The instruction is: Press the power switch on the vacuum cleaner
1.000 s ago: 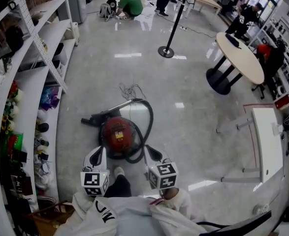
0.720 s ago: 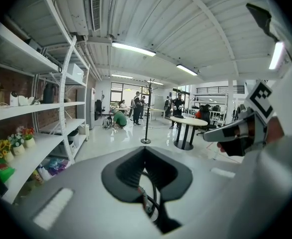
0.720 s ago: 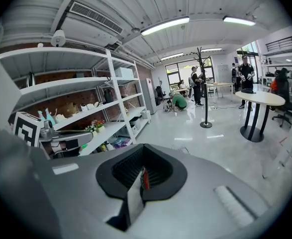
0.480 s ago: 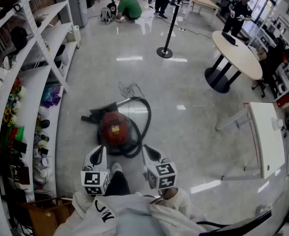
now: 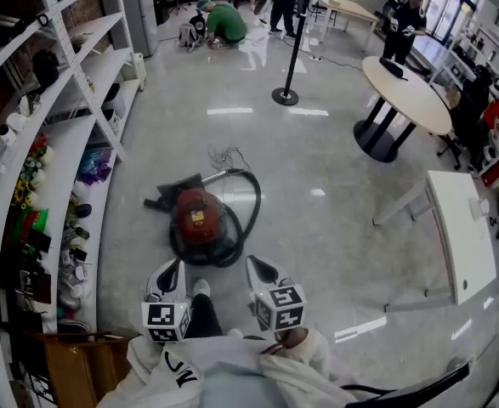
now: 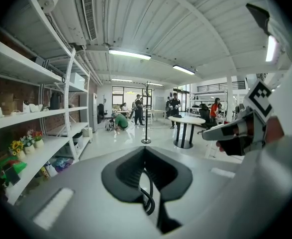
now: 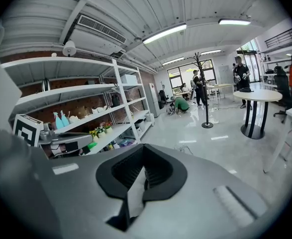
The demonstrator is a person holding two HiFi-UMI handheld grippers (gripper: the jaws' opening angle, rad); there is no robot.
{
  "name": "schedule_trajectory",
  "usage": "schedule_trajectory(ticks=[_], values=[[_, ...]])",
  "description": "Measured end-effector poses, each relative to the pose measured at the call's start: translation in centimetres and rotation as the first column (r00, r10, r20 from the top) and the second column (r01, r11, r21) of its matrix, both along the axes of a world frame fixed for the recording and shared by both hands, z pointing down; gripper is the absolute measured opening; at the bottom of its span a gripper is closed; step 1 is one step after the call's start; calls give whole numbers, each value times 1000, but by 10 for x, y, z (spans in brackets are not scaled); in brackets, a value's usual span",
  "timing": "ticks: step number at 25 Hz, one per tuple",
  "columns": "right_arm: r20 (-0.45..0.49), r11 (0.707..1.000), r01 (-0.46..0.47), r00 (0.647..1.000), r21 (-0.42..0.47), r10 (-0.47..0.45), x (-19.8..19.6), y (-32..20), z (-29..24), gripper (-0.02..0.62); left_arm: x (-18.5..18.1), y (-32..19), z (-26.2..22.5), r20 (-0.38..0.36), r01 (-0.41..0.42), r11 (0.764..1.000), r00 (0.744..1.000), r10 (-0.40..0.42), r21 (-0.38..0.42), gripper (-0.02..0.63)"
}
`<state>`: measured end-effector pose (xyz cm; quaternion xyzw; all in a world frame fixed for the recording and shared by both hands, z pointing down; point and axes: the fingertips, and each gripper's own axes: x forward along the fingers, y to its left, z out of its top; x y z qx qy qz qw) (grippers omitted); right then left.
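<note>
The red vacuum cleaner (image 5: 196, 218) on the floor (image 5: 317, 160) now lies slightly farther ahead of the left gripper (image 5: 174, 268) and right gripper (image 5: 253, 264) than a second ago (both sets of fingers clenched, empty), so the switch press looks unstarted.

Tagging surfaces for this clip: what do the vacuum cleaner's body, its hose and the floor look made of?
Vacuum cleaner body: red, smooth, likely moulded plastic. Hose: black, dull, looped, so flexible plastic or rubber. Floor: grey, polished, mirrors lights; maybe stone or epoxy.
</note>
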<state>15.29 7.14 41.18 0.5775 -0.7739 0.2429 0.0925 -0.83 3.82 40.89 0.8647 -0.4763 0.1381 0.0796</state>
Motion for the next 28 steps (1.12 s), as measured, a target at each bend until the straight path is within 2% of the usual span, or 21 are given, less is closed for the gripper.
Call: schedule_trajectory(ticks=[5, 13, 20, 28], values=[[33, 1000, -11, 999, -15, 11, 6, 19, 5, 0, 4, 18, -2, 15, -1, 1000, 1000, 1, -3, 0], [71, 1000, 14, 997, -28, -12, -7, 34, 8, 0, 0, 35, -3, 44, 1, 1000, 999, 0, -17, 0], [46, 1000, 19, 999, -8, -19, -13, 40, 3, 0, -13, 38, -5, 47, 17, 1000, 999, -16, -20, 0], [27, 1000, -6, 1000, 25, 6, -20, 48, -15, 0, -23, 39, -13, 34, -8, 1000, 999, 7, 3, 0]])
